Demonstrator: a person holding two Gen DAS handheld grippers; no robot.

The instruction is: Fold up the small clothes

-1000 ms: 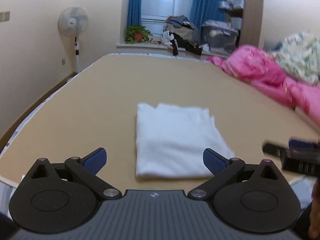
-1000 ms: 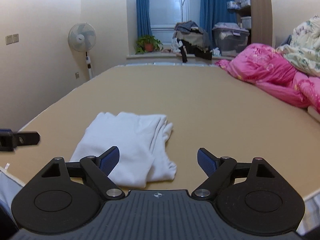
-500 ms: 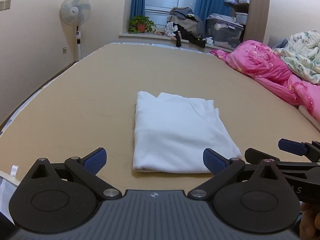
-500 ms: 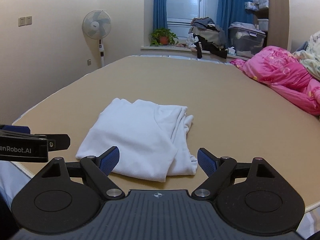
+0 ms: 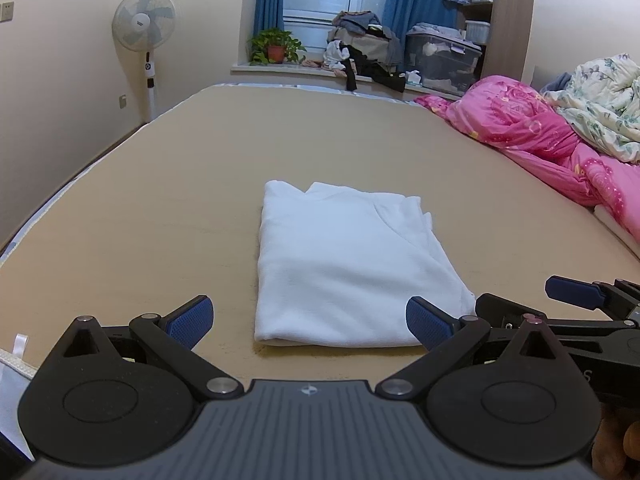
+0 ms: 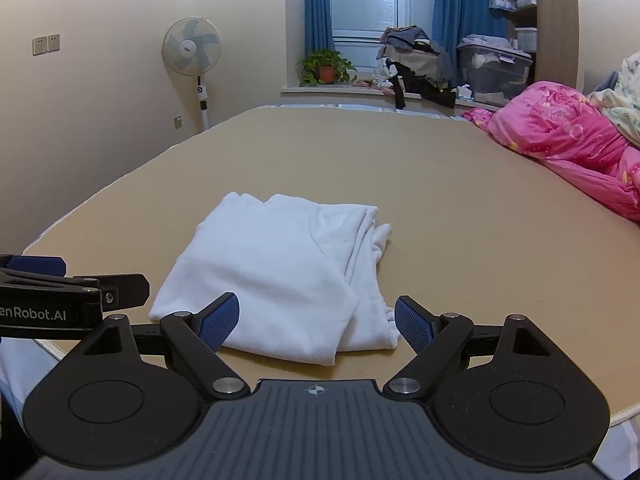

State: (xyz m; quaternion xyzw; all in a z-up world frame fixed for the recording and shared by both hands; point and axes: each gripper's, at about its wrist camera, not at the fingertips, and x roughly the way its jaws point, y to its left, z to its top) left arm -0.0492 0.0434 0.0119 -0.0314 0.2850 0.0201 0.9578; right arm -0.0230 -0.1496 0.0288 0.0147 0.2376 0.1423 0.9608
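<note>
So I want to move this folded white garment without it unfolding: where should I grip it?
Probably the near folded edge of the white garment, from the near side: it looks thick and closed. Its right side shows loose layers.

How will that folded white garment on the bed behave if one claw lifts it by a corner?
The white garment is soft cloth, so it would probably droop and unfold. Its loose layered edges on the right suggest that they would slide apart. It looks light.

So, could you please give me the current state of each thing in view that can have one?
White garment: folded, lying flat on the bed, right edge looser.
Left tool: open, empty, short of the garment.
Right tool: open, empty.
Pink quilt: bunched up.
Fan: not visibly spinning.
</note>
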